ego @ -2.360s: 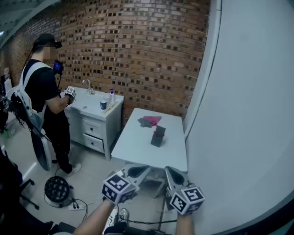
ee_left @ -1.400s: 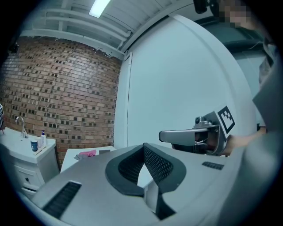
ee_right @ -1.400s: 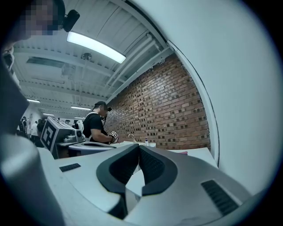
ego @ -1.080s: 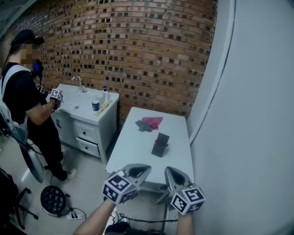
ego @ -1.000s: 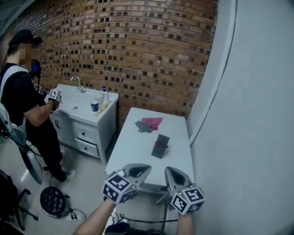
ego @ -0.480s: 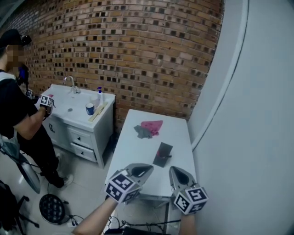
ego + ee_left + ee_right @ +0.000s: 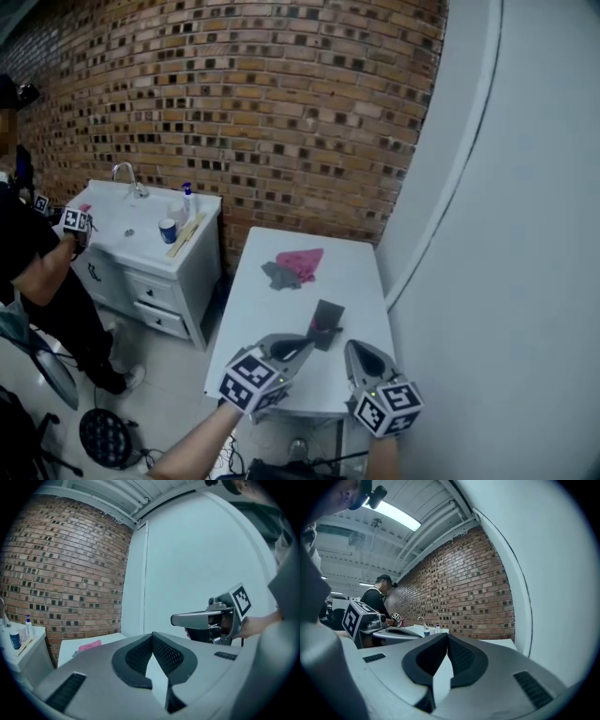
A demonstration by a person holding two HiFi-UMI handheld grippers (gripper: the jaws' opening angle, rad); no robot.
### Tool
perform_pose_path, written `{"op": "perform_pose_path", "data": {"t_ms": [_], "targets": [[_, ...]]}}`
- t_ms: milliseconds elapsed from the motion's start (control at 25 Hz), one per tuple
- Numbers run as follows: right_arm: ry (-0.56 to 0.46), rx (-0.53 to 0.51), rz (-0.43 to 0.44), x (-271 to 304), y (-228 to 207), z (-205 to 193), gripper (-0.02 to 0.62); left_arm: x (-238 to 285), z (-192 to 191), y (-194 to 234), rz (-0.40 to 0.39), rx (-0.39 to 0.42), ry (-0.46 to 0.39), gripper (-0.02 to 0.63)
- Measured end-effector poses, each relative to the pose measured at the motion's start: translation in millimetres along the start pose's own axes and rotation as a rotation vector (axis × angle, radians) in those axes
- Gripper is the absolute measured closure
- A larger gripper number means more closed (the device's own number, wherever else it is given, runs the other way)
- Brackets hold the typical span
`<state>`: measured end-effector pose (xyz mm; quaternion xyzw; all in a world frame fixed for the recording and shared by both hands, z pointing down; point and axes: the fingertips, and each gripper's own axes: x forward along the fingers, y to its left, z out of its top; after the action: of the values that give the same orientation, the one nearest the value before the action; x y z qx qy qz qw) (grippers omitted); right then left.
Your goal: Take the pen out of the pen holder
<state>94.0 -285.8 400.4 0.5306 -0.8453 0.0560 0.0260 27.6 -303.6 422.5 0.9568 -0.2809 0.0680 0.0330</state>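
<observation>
left gripper (image 7: 298, 345): jaws pressed together with nothing between them, carried low and nearly level over the near end of the white rectangular table (image 7: 272, 314). I reckon it's shut because there's nothing to grab yet

right gripper (image 7: 353, 347): same story, pads closed on themselves and empty. It rides side by side with the left one, both noses aimed up the table

dark boxy pen holder (image 7: 325, 324): stands on the near half of the table, just past the two gripper tips in the head view. That's probably why both are pointed that way

pen: should be in that holder, but it's too small for me to make out (there's maybe a reddish speck at the holder's side, not calling it)

pink crumpled cloth (image 7: 302, 262): lies further up the table, touching a grey crumpled cloth (image 7: 277, 275). Both are well apart from the holder, so they shouldn't get in the way

task progress: my read is nothing's started and this is just the approach

next move: one gripper has to spread its jaws before it can pinch the pen. I'd use the other to pin the holder, since a light box like that could tip or slide

background: a person at the white sink cabinet (image 7: 141, 234) by the red brick wall (image 7: 281, 103), nothing to do with my job
</observation>
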Motion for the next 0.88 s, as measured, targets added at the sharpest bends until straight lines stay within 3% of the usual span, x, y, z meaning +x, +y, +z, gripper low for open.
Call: {"op": "perform_pose_path", "data": {"t_ms": [440, 880], "targets": [[0.025, 0.018, 0.021, 31, -51, -6, 0.588, 59, -3, 18, 0.017, -0.008, 0.034, 0.6], [0.044, 0.031, 0.04, 47, -72, -8, 0.588, 87, -11, 28, 0.032, -0.02, 0.07, 0.6]]}}
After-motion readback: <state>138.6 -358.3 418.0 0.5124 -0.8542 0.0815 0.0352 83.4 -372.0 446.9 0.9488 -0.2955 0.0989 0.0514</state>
